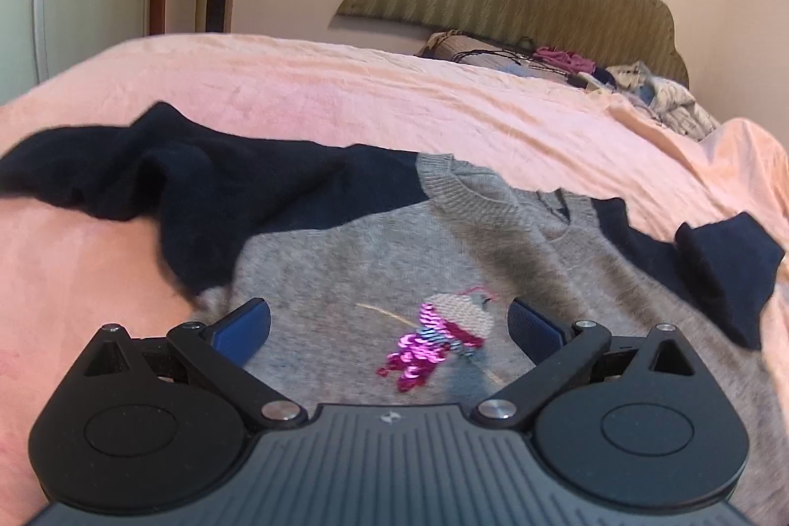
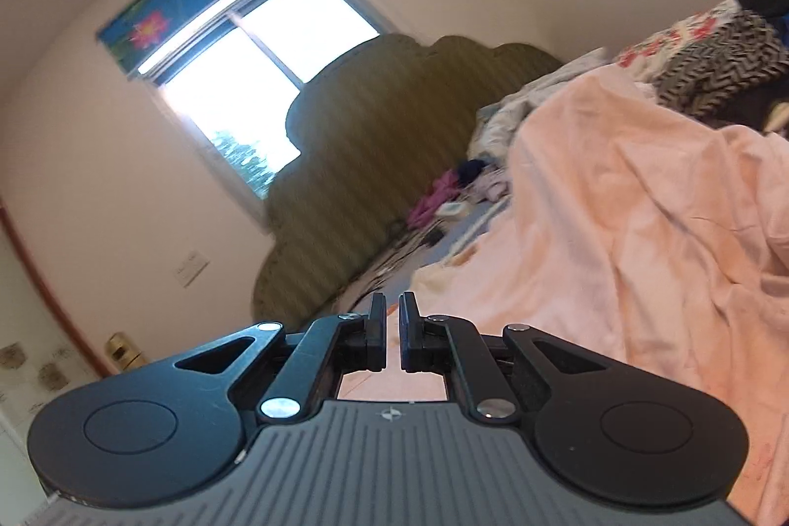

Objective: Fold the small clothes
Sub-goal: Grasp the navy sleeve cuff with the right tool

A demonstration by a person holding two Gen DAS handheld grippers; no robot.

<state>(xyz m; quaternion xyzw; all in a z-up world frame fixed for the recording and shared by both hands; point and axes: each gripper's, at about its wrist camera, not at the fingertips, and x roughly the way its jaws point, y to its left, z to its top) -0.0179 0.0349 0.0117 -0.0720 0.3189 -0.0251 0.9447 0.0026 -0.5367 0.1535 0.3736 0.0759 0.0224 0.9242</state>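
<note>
I'm holding the L gripper (image 1: 389, 324) w/ its blue pads (image 1: 244, 326) spread wide apart, nothing between them, hovering just over the grey front of the sweater (image 1: 345, 274), right by the pink sequin patch (image 1: 434, 341). R gripper (image 2: 392, 336) is showing its fingers nearly together w/ only a thin gap, and I'm seeing no cloth in that gap; it's pointing off toward the headboard (image 2: 375, 141) and window (image 2: 246, 82), so the sweater isn't in its view at all. Sweater is lying face up on the pink blanket (image 1: 345, 102), navy left-of-frame sleeve (image 1: 138, 176) bunched and thrown outward, the other navy sleeve (image 1: 725, 264) crumpled near the blanket's right side. Risks, imo: R closing on nothing means a missed sleeve grab; the bunched sleeve is probably going to fold lumpy unless flattened; L pads could snag sequins if I'm dropping straight down. Room: plenty of bare blanket beyond the collar (image 1: 468, 191) and to the left; the right side is tighter, w/ the blanket dropping off and a clothes pile (image 1: 656, 92) sitting near the headboard, well apart from the sweater.
</note>
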